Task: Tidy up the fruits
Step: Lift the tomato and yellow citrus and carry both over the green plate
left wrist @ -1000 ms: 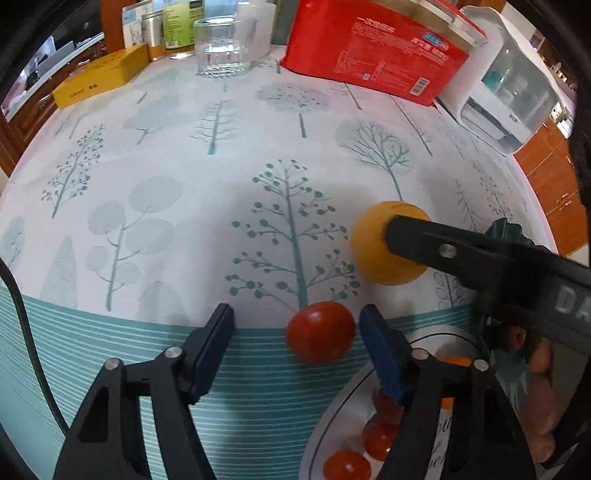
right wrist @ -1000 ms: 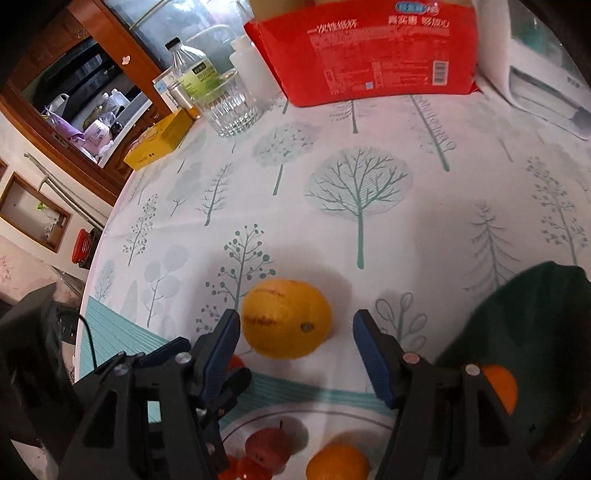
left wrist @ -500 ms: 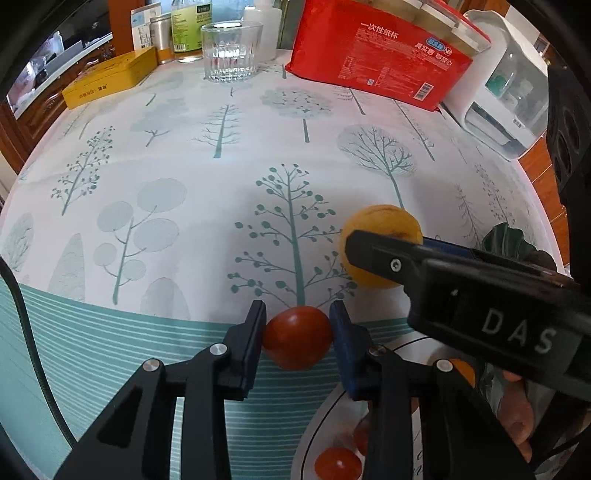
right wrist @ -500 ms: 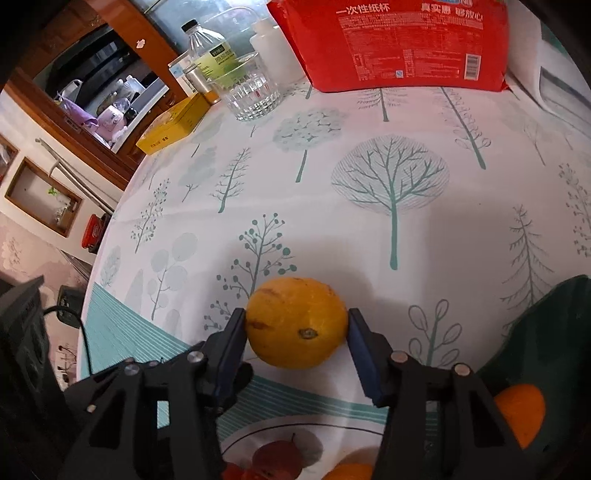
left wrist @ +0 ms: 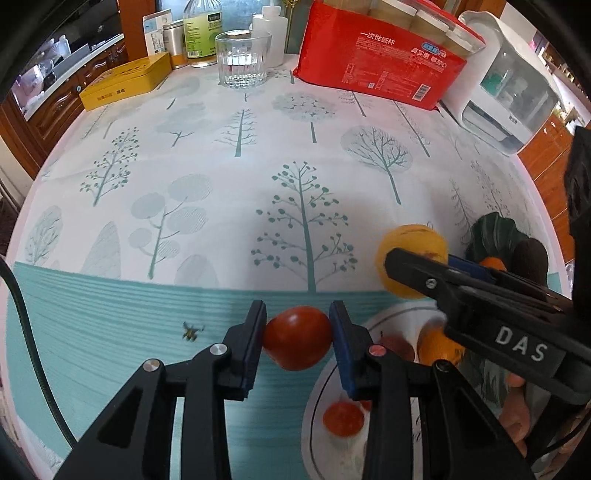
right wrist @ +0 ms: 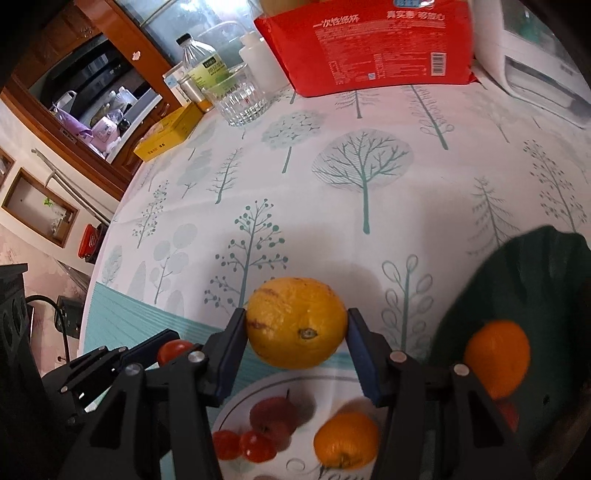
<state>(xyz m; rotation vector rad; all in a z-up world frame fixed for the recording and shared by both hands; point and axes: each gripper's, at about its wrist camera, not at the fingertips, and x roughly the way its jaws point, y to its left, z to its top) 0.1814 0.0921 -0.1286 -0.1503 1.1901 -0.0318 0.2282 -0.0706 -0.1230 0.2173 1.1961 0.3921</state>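
Note:
My left gripper [left wrist: 297,338] is shut on a red tomato [left wrist: 296,338] and holds it above the tablecloth beside the white plate [left wrist: 317,391]. My right gripper [right wrist: 295,330] is shut on a yellow lemon [right wrist: 296,328] and holds it above the plate's far rim [right wrist: 266,384]. The lemon also shows in the left wrist view [left wrist: 410,251], and the tomato in the right wrist view [right wrist: 173,349]. The plate holds small tomatoes [right wrist: 255,445], a dark red fruit [right wrist: 273,415] and an orange [right wrist: 345,441]. A dark green leaf-shaped dish [right wrist: 546,280] at the right holds another orange [right wrist: 496,356].
At the back of the table stand a drinking glass [left wrist: 242,59], a yellow box [left wrist: 125,81], bottles [left wrist: 201,33], a red paper-cup pack [left wrist: 380,66] and a white appliance [left wrist: 509,96]. The tree-print tablecloth [left wrist: 240,184] lies between them and the plate.
Both grippers closed from open, the left on the tomato and the right on the lemon. Both fruits have since been lifted and drawn back toward the plate.

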